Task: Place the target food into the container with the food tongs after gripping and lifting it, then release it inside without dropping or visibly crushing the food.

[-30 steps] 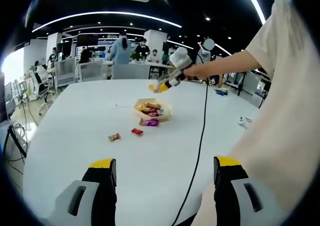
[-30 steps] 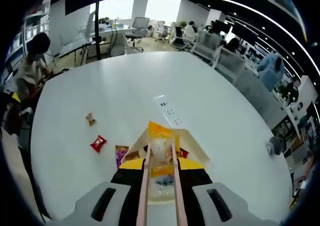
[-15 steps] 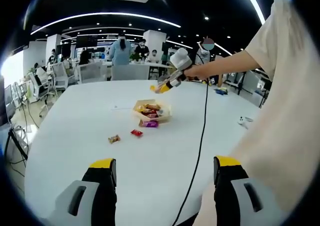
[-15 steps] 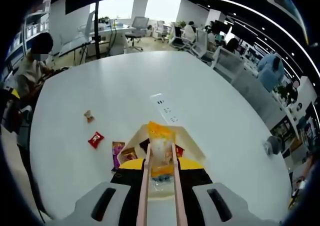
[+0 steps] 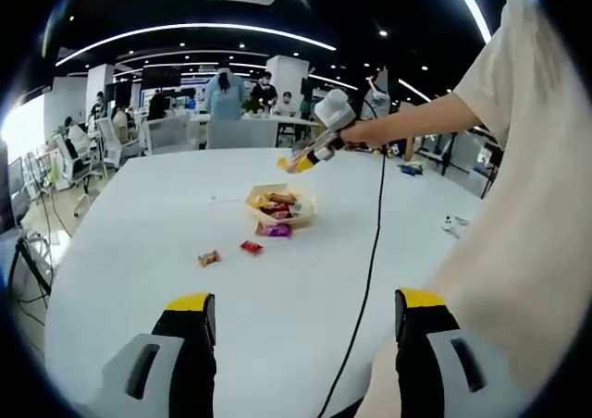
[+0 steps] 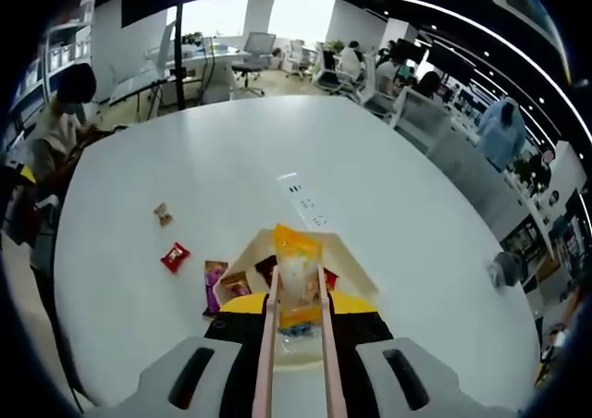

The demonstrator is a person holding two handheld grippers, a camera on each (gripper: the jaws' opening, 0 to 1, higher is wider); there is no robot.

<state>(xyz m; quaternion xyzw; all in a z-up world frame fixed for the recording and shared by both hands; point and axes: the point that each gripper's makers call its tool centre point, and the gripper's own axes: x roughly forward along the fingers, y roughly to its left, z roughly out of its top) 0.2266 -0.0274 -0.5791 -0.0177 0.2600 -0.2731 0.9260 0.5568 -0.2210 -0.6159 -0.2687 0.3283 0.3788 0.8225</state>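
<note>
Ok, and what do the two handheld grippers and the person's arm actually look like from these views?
The left gripper has black jaws with yellow tips on grey, slotted bodies. The right gripper looks the same, grey and black with yellow, and carries slim pale tongs. In the left gripper view a black cable hangs from it, and the person wears a cream short sleeve.

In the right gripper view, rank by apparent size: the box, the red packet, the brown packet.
1. Box, largest, though partly hidden behind the tongs.
2. Red packet.
3. Brown packet, smallest; it lies farther from the camera, so its true size against the red one is unsure.
</note>
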